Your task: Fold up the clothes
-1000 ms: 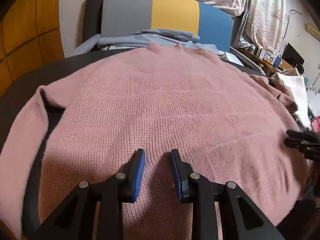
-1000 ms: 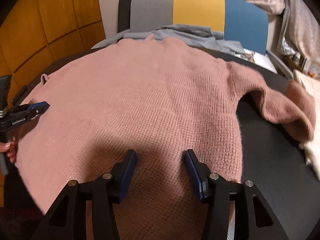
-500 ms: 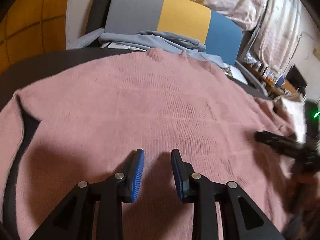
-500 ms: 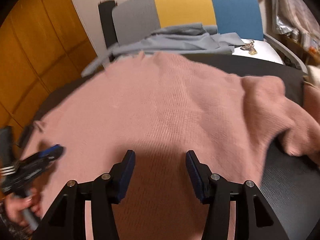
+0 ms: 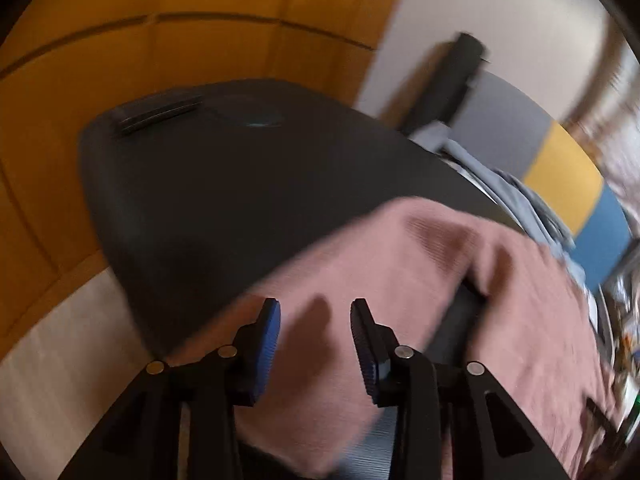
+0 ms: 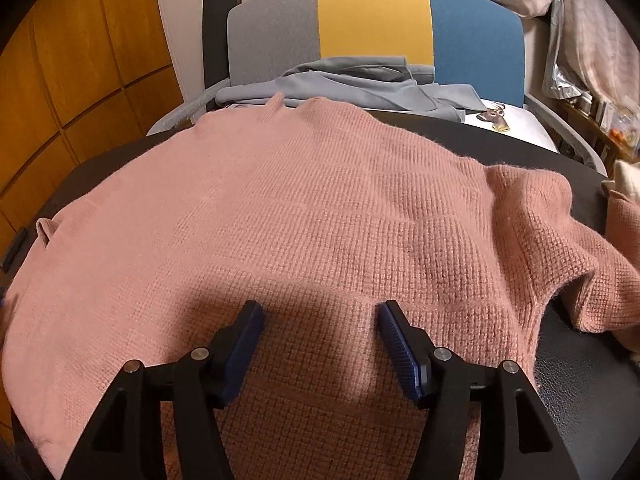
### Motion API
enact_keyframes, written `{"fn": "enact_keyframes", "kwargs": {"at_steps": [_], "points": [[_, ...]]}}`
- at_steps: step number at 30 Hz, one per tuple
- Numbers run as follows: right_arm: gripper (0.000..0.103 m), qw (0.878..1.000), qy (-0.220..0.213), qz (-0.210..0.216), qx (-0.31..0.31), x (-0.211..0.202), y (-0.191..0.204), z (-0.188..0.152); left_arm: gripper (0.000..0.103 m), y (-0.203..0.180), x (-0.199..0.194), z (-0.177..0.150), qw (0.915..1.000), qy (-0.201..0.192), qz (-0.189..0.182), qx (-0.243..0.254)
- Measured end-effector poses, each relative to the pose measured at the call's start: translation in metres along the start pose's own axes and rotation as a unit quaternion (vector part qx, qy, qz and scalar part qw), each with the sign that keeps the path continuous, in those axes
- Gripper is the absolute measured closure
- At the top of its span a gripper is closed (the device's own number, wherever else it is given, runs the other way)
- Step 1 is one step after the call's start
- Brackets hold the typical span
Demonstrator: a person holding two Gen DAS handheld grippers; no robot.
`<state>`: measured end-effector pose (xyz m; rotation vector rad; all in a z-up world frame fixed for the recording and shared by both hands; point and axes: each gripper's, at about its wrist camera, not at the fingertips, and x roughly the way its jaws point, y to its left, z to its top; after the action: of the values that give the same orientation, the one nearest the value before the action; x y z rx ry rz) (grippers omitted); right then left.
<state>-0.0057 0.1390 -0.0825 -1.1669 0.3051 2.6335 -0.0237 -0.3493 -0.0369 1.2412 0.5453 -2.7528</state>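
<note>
I had the pink knit sweater [image 6: 320, 216] spread on the black table [image 5: 240, 200]; my left gripper [image 5: 315, 320] and right gripper [image 6: 320, 320] hovered above it, jaws opening, empty.

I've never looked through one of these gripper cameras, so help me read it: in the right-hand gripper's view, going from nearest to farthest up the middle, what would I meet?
right gripper, jaws opening with nothing pinched → pink knit sweater spread on the dark table → crumpled grey-blue garment → chair back in grey, yellow and blue

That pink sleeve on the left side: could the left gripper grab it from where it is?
Probably yes. The left gripper, its jaws opening, hangs right over the pink sleeve with nothing between them.
</note>
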Motion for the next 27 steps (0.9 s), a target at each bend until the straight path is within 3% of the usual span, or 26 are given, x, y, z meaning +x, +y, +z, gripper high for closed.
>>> {"fn": "enact_keyframes", "kwargs": {"at_steps": [2, 4, 7, 9, 10, 11, 12, 13, 15, 19, 23, 27], "points": [[0.04, 1.0, 0.0, 0.001, 0.0, 0.0, 0.0, 0.0, 0.062, 0.016, 0.005, 0.007, 0.9999, 0.007, 0.01, -0.007], [0.039, 1.0, 0.0, 0.003, 0.001, 0.0, -0.001, 0.0, 0.059, 0.022, 0.01, 0.006, 0.9996, 0.021, -0.013, -0.012], [0.039, 1.0, 0.0, 0.003, 0.0, 0.0, 0.0, 0.0, 0.052, 0.02, 0.016, -0.004, 0.9984, 0.028, -0.049, 0.004], [0.038, 1.0, 0.0, 0.004, -0.001, 0.0, 0.0, 0.0, 0.051, 0.012, 0.016, -0.012, 0.9979, 0.015, -0.048, 0.042], [0.037, 1.0, 0.0, 0.004, -0.002, 0.0, 0.0, 0.0, 0.053, 0.008, 0.015, -0.016, 0.9975, 0.011, -0.038, 0.059], [0.037, 1.0, 0.001, 0.003, -0.002, 0.0, 0.001, 0.0, 0.074, 0.003, 0.015, -0.016, 0.9966, 0.013, -0.024, 0.078], [0.037, 1.0, 0.001, 0.003, -0.003, 0.0, 0.001, 0.0, 0.088, -0.002, 0.015, -0.017, 0.9951, 0.015, -0.011, 0.097], [0.037, 1.0, 0.001, 0.003, -0.003, 0.0, 0.001, 0.0, 0.095, -0.007, 0.014, -0.017, 0.9932, 0.016, 0.002, 0.116], [0.037, 1.0, 0.001, 0.003, -0.004, 0.0, 0.001, 0.0, 0.095, -0.008, 0.015, -0.003, 0.9903, 0.022, 0.013, 0.136], [0.036, 1.0, 0.002, 0.002, -0.005, -0.001, 0.002, 0.0, 0.096, -0.005, 0.014, 0.049, 0.9817, -0.009, 0.073, 0.176], [0.036, 1.0, 0.002, 0.001, -0.007, -0.001, 0.002, 0.0, 0.098, 0.004, 0.027, 0.105, 0.9561, -0.055, 0.164, 0.236], [0.036, 1.0, 0.003, -0.001, -0.009, 0.0, 0.003, 0.0, 0.098, 0.014, 0.056, 0.144, 0.9389, -0.068, 0.218, 0.258]]}}
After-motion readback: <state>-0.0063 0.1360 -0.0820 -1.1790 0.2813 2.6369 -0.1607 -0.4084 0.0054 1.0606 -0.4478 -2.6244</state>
